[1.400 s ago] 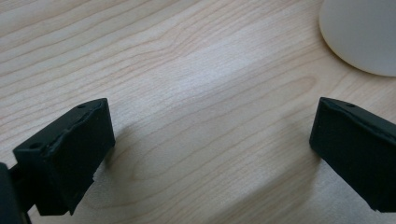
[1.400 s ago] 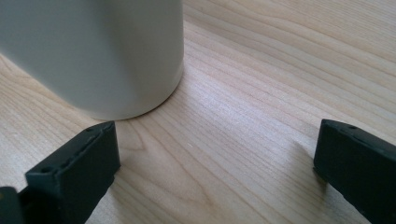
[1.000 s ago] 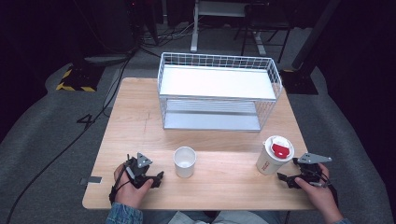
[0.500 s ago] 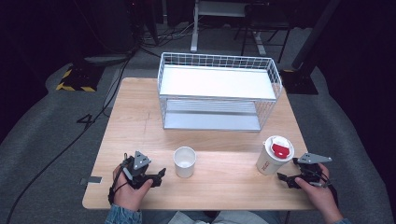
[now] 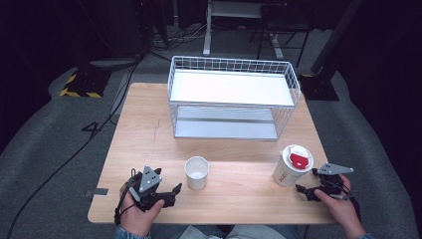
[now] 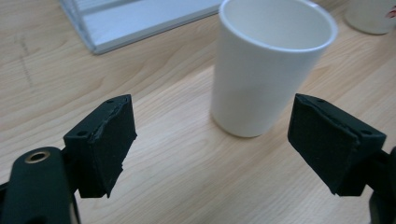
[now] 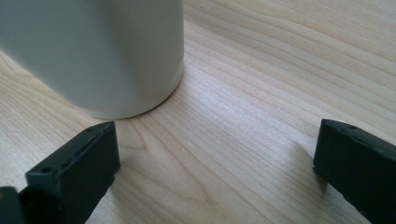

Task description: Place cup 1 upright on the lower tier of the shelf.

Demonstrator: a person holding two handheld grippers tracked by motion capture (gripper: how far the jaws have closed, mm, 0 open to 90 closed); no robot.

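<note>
Cup (image 5: 197, 172) near the table's (image 5: 149, 124) front edge, between our two grippers.
Our left gripper (image 5: 171, 191) gapes empty just left of it; we centre the jaws on its wall before squeezing. Right gripper (image 5: 304, 189), jaws wide too, waits by the lidded cup (image 5: 292, 165).
</note>
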